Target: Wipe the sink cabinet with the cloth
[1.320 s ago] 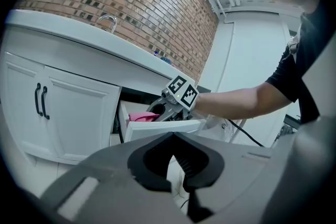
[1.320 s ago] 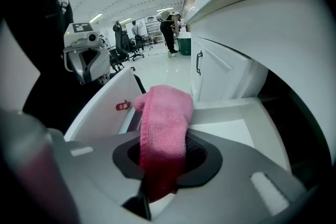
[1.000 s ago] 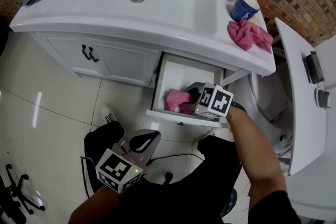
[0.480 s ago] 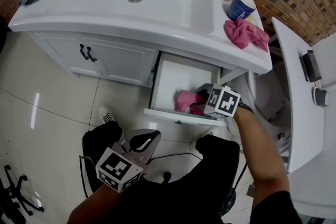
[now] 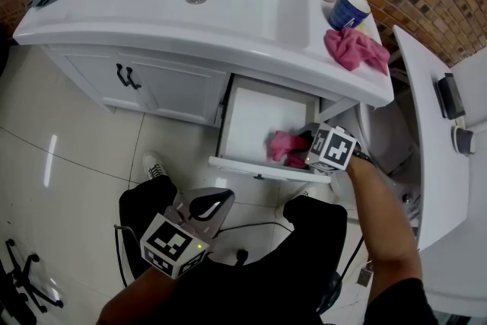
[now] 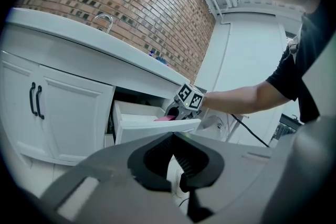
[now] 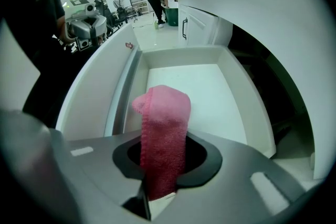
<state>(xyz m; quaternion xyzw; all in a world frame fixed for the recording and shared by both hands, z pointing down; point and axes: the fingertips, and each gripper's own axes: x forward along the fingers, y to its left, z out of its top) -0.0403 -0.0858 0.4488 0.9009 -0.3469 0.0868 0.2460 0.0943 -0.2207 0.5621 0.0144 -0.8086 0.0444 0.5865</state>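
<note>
The left gripper (image 5: 205,203) hangs low by the person's lap, its jaws together on nothing. In the sink cabinet's (image 5: 171,91) open drawer (image 5: 255,114), the pink cloth (image 5: 283,147) has slid rightward since a second ago and now lies near the right wall, pinched in the right gripper's (image 5: 307,146) closed jaws. The counter (image 5: 152,30) overhangs the drawer's back; on it a second pink cloth (image 5: 351,48) lies beside a blue mug (image 5: 350,9).
</note>
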